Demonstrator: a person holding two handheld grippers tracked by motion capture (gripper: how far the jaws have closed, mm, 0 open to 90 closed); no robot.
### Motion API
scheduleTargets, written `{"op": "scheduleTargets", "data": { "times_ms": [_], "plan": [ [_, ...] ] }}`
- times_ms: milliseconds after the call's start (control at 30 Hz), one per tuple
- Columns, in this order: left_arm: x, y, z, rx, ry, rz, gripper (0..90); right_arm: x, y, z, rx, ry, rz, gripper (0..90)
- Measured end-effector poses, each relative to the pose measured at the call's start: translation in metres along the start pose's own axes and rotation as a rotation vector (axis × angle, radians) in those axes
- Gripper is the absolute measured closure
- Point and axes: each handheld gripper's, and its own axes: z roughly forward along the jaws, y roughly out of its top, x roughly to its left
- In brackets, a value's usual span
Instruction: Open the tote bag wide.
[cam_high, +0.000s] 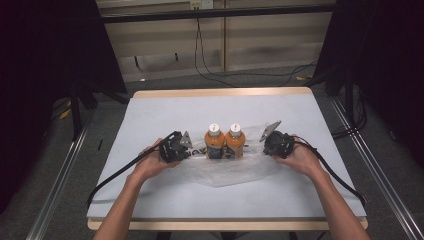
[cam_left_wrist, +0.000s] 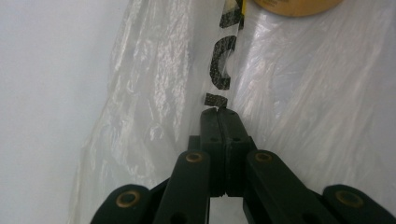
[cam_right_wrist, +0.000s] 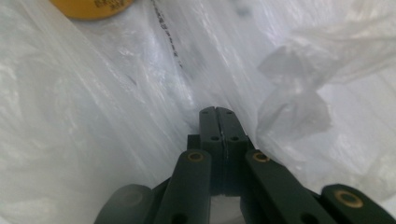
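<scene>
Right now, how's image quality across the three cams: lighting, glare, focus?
High view: table evenly lit, dark surroundings, two bottles sharp. Left gripper view: soft focus, the plastic bag glares white, printed letters blurred. Right gripper view: bag washed out, bottle edge blurred at top, jaws closest to sharp.

High view overlooks table (cam_high: 150, 115); gripper views crowd plastic bag (cam_left_wrist: 154, 93).

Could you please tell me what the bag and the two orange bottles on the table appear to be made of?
Bag: thin clear plastic film, glossy; it crinkles and the table shows through. Left bottle and right bottle: probably clear plastic holding orange drink, with white caps and labels; glass cannot be ruled out.
</scene>
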Motion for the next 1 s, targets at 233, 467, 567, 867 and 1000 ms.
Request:
{"op": "scheduleTargets", "data": {
  "times_ms": [233,467,567,867,1000],
  "plan": [
    [0.000,0.000,0.000,0.003,-0.004,0.008,89.8,-0.014,-0.017,-0.005,0.023,-0.022,0.051,90.0],
    [-0.004,0.000,-0.002,0.033,0.027,0.034,90.0,-0.021,-0.027,-0.009,0.024,-0.014,0.081,90.0],
    [-0.002,-0.003,-0.003,0.025,0.011,0.026,90.0,-0.022,-0.030,-0.010,0.021,-0.016,0.082,90.0],
    [0.004,-0.015,-0.007,0.004,-0.015,-0.021,90.0,-0.025,-0.042,-0.015,0.026,-0.014,0.122,90.0],
    [0.006,-0.022,-0.009,-0.001,-0.013,-0.031,90.0,-0.025,-0.046,-0.017,0.019,-0.011,0.122,90.0]
  ]
}}
